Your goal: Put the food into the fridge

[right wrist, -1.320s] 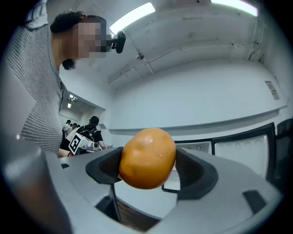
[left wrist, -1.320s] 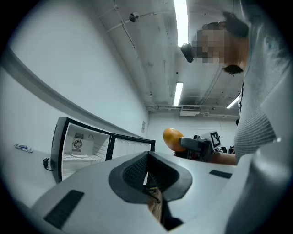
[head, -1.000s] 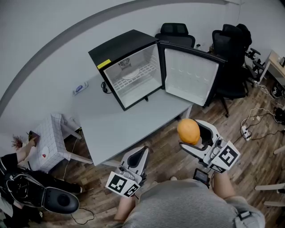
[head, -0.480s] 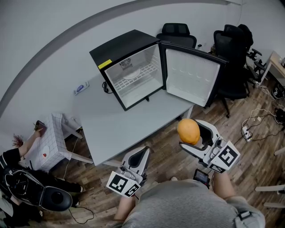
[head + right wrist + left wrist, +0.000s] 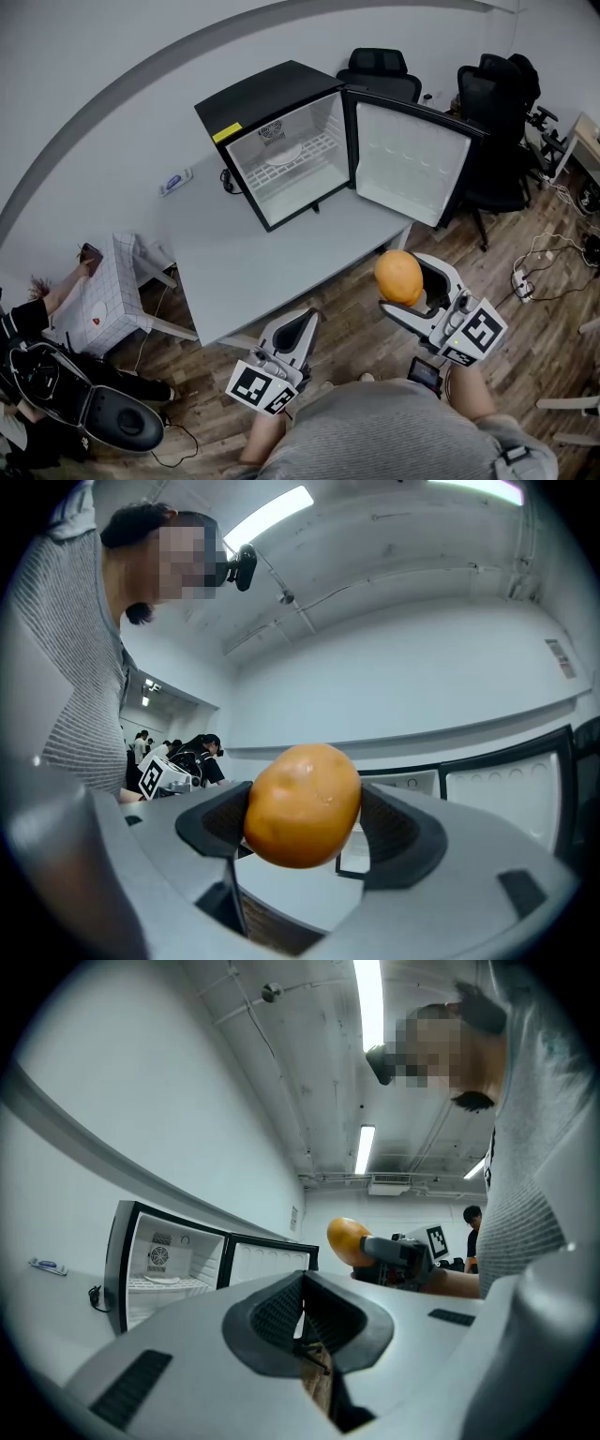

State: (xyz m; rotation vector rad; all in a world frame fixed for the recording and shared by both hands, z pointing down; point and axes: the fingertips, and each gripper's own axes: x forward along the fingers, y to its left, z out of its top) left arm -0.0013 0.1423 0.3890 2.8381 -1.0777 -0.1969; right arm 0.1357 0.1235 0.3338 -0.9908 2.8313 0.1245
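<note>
An orange fruit [image 5: 302, 804] is clamped between the two jaws of the right gripper [image 5: 415, 284], which press on its left and right sides. In the head view the fruit is held in the air over the wooden floor [image 5: 352, 314], just off the near right edge of the grey table [image 5: 239, 272] and well apart from the fridge.

The left gripper [image 5: 302, 1314] is seen with its jaws brought together and nothing between them. It is held lower and to the left, near the table's front edge, and touches nothing.

A black mini fridge [image 5: 267, 98] is set on the far part of the table, with its door [image 5: 410, 164] swung wide to the right. The white interior is exposed; a wire shelf [image 5: 309, 155] runs across it, and a white dish [image 5: 281, 156] is laid on that shelf. The space below the shelf is bare.

Black office chairs [image 5: 380, 73] are placed behind the fridge and its door.
</note>
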